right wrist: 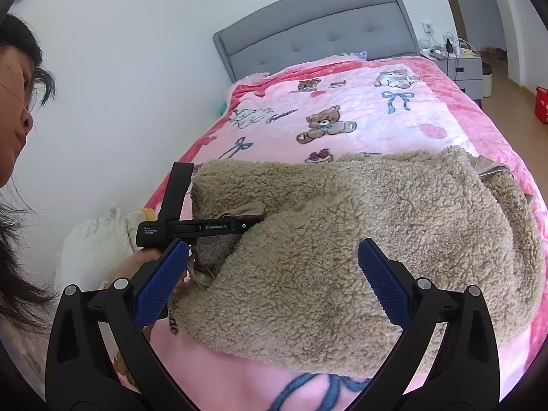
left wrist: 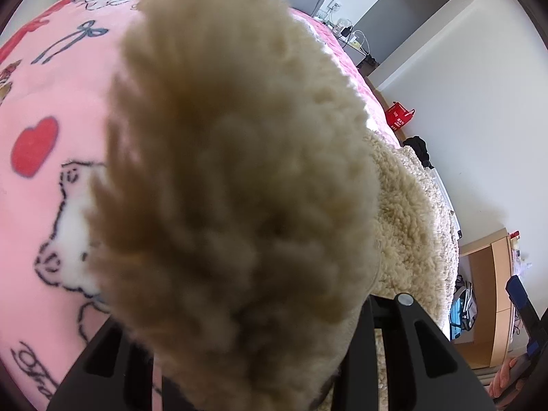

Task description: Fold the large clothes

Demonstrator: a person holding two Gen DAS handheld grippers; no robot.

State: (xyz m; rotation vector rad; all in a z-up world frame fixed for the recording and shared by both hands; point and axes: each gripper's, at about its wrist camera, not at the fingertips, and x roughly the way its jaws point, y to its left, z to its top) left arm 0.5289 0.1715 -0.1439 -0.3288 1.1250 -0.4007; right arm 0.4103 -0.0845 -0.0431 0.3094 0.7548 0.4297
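Garment: a large beige sherpa-fleece jacket (right wrist: 359,239) lies bunched across the foot end of the bed, on a pink cartoon-print blanket (right wrist: 342,102).
Left gripper (right wrist: 250,224): clamped on a fold of the fleece at the jacket's left side, near the bed's left edge.
Right gripper (right wrist: 274,281): blue-padded fingers spread wide, poised above the jacket, apart from it.
Left wrist view: fleece (left wrist: 239,188) fills the lens; a red basket (left wrist: 400,115) stands on the floor.
Right wrist view: grey padded headboard (right wrist: 315,24), grey nightstand (right wrist: 459,65).
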